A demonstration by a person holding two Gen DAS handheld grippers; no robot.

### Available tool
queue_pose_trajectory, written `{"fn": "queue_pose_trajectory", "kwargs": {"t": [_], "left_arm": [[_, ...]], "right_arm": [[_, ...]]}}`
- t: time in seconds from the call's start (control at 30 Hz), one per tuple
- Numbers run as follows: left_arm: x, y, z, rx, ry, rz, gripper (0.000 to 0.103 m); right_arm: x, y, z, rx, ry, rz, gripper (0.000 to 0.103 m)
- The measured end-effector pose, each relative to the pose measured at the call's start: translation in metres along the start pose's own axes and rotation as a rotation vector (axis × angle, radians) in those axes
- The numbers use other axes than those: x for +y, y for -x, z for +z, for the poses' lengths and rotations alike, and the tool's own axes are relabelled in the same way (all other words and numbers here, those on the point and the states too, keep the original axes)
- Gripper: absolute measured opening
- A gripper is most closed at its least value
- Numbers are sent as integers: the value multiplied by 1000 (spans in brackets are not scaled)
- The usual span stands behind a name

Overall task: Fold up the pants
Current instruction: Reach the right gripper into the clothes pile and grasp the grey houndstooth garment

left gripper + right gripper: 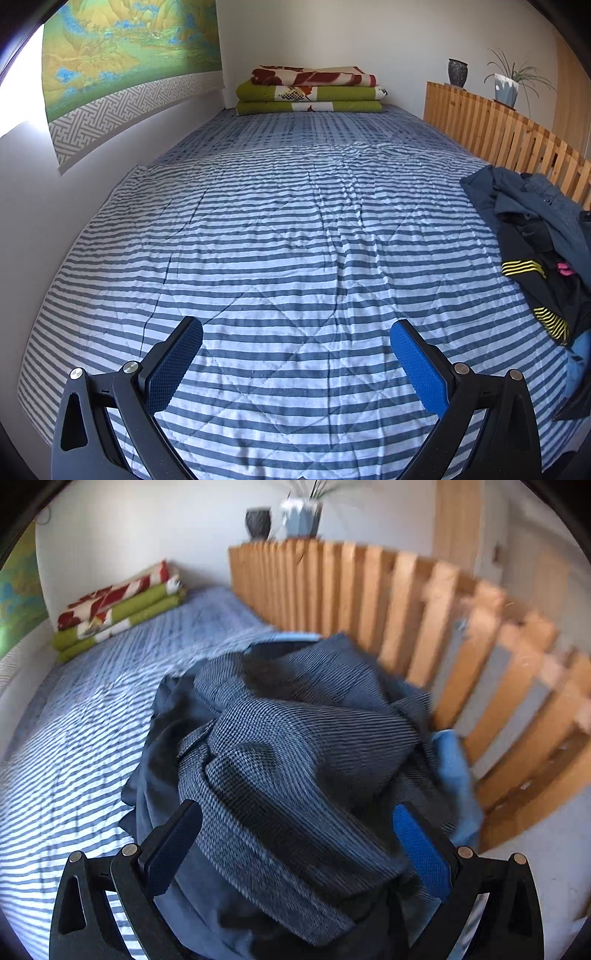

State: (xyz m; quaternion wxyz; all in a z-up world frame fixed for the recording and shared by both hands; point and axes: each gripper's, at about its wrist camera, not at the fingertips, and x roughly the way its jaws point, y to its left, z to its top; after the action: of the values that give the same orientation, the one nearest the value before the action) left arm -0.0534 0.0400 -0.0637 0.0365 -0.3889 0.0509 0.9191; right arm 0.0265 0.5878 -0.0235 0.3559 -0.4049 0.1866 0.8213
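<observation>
The left gripper [295,332] hovers with its jaws spread wide, nothing between them. Its two blue-padded fingers [173,365] angle outward from the black frame at the near edge of the view, and it points level toward the far end of the scene. The right gripper [295,812] is likewise spread wide, its dark left pad [173,845] and bright blue right pad standing well apart. It tilts toward the right side of the scene, and its view is blurred.
</observation>
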Motion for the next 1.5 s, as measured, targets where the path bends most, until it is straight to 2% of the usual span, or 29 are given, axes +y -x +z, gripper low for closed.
{"fn": "queue_pose_trajectory", "kwargs": {"t": [0.1,0.17,0.23,0.27,0.3,0.33,0.37,0.4,0.57,0.77,1.07,1.2,1.33,1.43,1.5], "left_arm": [[0,19,10,-15,-1,19,103],[0,36,16,-43,-4,40,103],[2,52,20,-67,-3,61,103],[3,58,21,-73,-3,69,103],[4,64,22,-77,-2,76,103],[6,70,22,-81,-1,82,103],[8,75,23,-82,0,89,103],[10,79,22,-80,3,96,103],[18,106,15,-93,2,117,103],[27,139,8,-126,0,112,103],[47,203,1,-204,19,128,103],[54,240,3,-258,12,148,103],[52,282,4,-323,-17,159,103],[48,307,4,-353,-37,168,103],[44,319,3,-368,-45,164,103]], "right_arm": [[3,-17,16,19,41,-65,102],[1,-27,20,51,48,-68,102],[-7,-36,21,94,27,-11,90],[-10,-40,22,116,18,13,58],[-12,-42,20,147,3,31,32],[-14,-39,18,151,-8,50,30],[-14,-36,19,140,-6,52,18],[-14,-27,20,122,10,49,11],[-14,30,29,19,42,78,2],[13,118,36,-99,127,138,2],[78,260,21,-244,217,328,2],[113,329,4,-300,271,462,2],[138,379,-30,-334,340,586,2],[155,387,-64,-264,373,691,2],[167,379,-94,-221,434,705,2]]}}
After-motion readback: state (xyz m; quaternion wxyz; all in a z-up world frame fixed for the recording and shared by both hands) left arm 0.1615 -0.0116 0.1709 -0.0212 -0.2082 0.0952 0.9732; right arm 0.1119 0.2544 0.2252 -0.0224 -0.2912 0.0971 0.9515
